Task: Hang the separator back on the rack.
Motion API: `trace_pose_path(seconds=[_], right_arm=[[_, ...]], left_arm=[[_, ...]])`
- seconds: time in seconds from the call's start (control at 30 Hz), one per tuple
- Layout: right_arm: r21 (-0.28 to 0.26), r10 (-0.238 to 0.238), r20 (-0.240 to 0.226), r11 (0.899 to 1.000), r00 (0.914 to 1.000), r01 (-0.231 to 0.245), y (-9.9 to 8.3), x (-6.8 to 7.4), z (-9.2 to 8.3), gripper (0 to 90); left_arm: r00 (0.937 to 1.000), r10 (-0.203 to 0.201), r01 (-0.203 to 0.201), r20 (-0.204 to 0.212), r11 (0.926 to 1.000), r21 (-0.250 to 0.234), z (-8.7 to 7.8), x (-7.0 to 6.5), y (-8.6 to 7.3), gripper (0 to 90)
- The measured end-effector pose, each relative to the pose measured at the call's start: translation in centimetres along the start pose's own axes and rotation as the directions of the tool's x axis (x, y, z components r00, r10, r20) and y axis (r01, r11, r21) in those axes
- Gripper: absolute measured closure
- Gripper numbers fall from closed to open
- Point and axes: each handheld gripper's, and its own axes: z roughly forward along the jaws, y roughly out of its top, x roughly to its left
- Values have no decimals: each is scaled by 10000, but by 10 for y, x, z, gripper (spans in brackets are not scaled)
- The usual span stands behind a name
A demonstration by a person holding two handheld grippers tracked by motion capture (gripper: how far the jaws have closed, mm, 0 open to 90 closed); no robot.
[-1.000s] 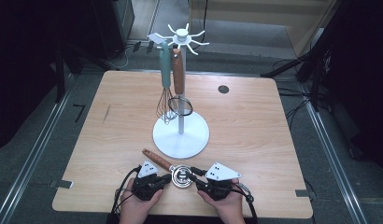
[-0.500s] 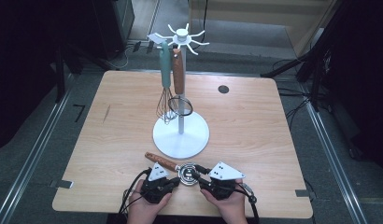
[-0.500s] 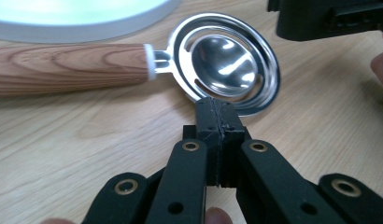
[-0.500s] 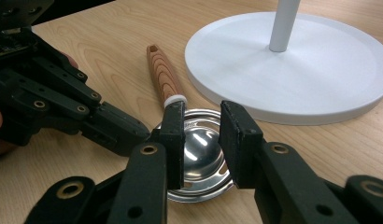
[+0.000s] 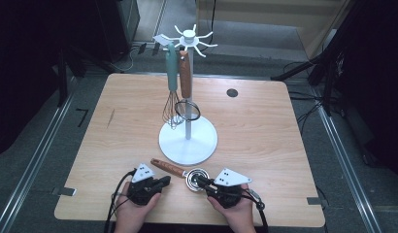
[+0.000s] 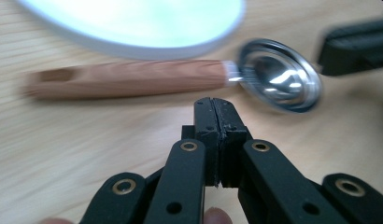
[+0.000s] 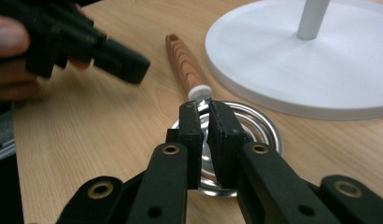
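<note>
**Right claw pinches the strainer's bowl rim; handle runs off toward the left claw**

High view: the strainer [image 5: 180, 170], a small metal bowl on a wooden handle, lies on the surface [image 5: 265, 131] just in front of the white base of the utensil stand [image 5: 188, 141], which carries a whisk [image 5: 172, 92] and a second wooden-handled tool [image 5: 186, 77] on its hooks. The strainer's long axis slants across the front of the surface: the bowl sits at the tips of the right claw [image 5: 201, 180], and the handle runs up and away to the left. The left claw [image 5: 164, 182] sits near the handle but apart from it.

Left gripper view: the left claw [image 6: 216, 109] is pressed together on nothing. The wooden handle [image 6: 129, 79] lies crosswise ahead of it, with bare wood grain between, and the metal bowl [image 6: 280, 74] sits ahead to the right. The picture is blurred, so finer detail cannot be told.

Right gripper view: the right claw [image 7: 204, 112] has just been closing, and its jaws stand nearly together over the near rim of the bowl [image 7: 259, 126], seemingly pinching that rim. The handle [image 7: 185, 65] points straight away from it, toward the left claw [image 7: 119, 63] at upper left. The right hand looks the one placed to lift, with the handle trailing forward as the free end.
</note>
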Motion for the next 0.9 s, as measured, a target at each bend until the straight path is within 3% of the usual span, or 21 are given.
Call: trace_pose_path(seconds=[0.2,0.43,0.73,0.9], right_arm=[[678,-51,115,9977,9999,43,-2,0,11,844],[1492,179,394,9885,9991,-236,-2,-4,13,845],[1790,47,258,9838,9997,-93,-8,-3,4,837],[1757,117,351,9843,9993,-177,-15,-5,-9,830]], left_arm=[[9967,-675,663,-446,9974,-273,-7,33,1,887],[9884,-1234,1192,-888,9916,-504,-9,50,2,878],[9859,-1300,1266,-1054,9912,-385,-3,56,6,877],[9908,-864,857,-1040,9963,-114,7,50,12,890]])
